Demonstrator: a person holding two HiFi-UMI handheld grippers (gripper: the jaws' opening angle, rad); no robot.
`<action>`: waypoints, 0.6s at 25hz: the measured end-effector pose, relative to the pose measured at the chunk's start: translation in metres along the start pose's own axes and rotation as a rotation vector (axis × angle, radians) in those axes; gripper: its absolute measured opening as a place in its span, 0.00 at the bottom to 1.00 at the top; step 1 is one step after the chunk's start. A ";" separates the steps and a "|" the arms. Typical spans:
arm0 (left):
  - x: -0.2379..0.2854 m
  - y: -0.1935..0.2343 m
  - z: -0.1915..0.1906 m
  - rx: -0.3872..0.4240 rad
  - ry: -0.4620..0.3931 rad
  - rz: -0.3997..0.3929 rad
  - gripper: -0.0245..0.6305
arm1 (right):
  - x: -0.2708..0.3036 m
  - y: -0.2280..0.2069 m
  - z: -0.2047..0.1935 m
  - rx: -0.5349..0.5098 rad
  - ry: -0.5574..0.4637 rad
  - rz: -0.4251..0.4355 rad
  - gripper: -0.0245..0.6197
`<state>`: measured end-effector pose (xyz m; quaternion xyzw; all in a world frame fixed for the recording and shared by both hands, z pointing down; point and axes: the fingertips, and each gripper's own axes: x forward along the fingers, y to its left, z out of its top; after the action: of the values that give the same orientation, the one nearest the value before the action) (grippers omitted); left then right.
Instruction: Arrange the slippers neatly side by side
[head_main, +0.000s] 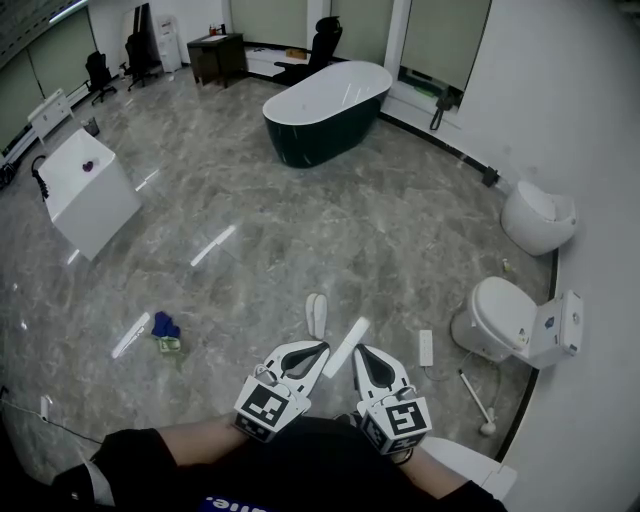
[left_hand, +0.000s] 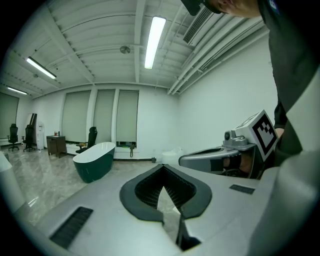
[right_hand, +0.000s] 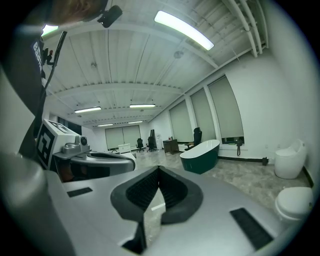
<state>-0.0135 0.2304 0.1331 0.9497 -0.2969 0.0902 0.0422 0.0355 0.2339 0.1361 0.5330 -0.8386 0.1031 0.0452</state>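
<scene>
i see both claws clenched on nothing: left gripper (head_main: 312, 352) and right gripper (head_main: 366, 358) at 6 o'clock. the slippers (head_main: 316, 314) lie just beyond their tips, small and blurry, hidden in both gripper views. bare floor (head_main: 300, 230) runs to the bathtub (head_main: 325, 110) at 12; a toilet (head_main: 500, 315) stands at 3.

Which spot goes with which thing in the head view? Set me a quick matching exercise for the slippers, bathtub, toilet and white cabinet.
Things:
1. slippers
2. bathtub
3. toilet
4. white cabinet

Places:
A. far end, middle of the room
B. right side, by the wall
C. left side of the floor
D. near, mid-floor

Pairs: 1-D, 2-A, 3-B, 4-C
</scene>
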 end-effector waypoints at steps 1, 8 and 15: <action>0.003 -0.002 0.002 0.002 -0.002 0.005 0.04 | -0.002 -0.003 -0.001 0.002 0.003 0.007 0.04; 0.021 -0.019 0.011 0.033 0.009 0.052 0.04 | -0.015 -0.032 0.003 -0.007 -0.007 0.032 0.04; 0.036 -0.034 0.008 0.010 0.002 0.112 0.04 | -0.026 -0.056 -0.006 0.023 0.013 0.058 0.04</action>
<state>0.0362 0.2375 0.1309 0.9317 -0.3492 0.0949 0.0325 0.0974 0.2356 0.1444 0.5084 -0.8520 0.1177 0.0415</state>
